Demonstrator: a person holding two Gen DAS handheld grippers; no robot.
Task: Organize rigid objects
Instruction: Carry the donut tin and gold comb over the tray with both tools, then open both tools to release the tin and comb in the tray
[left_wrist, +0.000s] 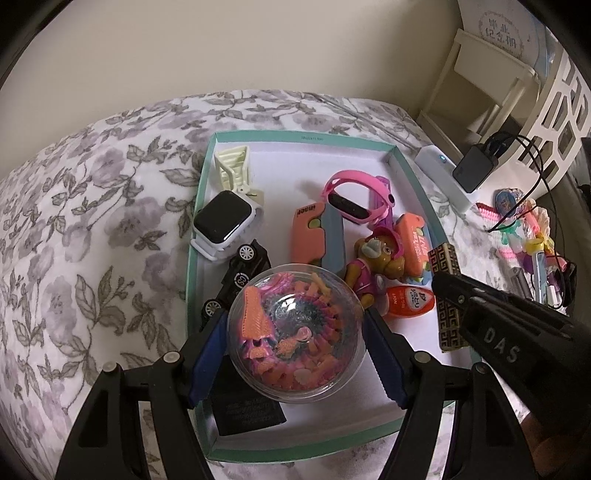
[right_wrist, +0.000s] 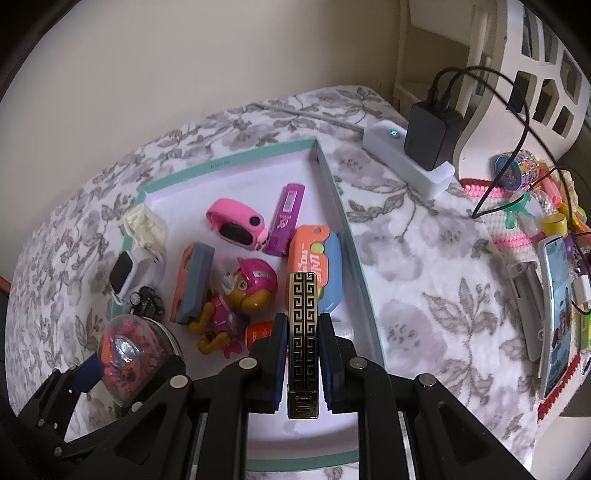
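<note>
My left gripper (left_wrist: 295, 325) is shut on a clear plastic ball (left_wrist: 293, 332) full of orange and pink bits, held over the near end of a teal-rimmed white tray (left_wrist: 314, 137). The same ball (right_wrist: 127, 350) shows at the lower left of the right wrist view. My right gripper (right_wrist: 302, 328) is shut on a slim black and gold patterned bar (right_wrist: 303, 332), just above the tray's right side (right_wrist: 347, 221). The bar (left_wrist: 448, 291) and the right gripper (left_wrist: 448, 282) also show in the left wrist view. In the tray lie a pup figure (left_wrist: 373, 264), a white smartwatch (left_wrist: 223, 221), a pink band (left_wrist: 351, 197) and a black toy car (left_wrist: 240, 275).
The tray rests on a floral blanket (left_wrist: 92, 221). To its right sit a white power strip (right_wrist: 410, 162) with a black charger (right_wrist: 430, 136) and cables, a pile of small colourful items (right_wrist: 535, 206) with a phone (right_wrist: 557, 314), and a white lattice basket (right_wrist: 546, 85). A plain wall stands behind.
</note>
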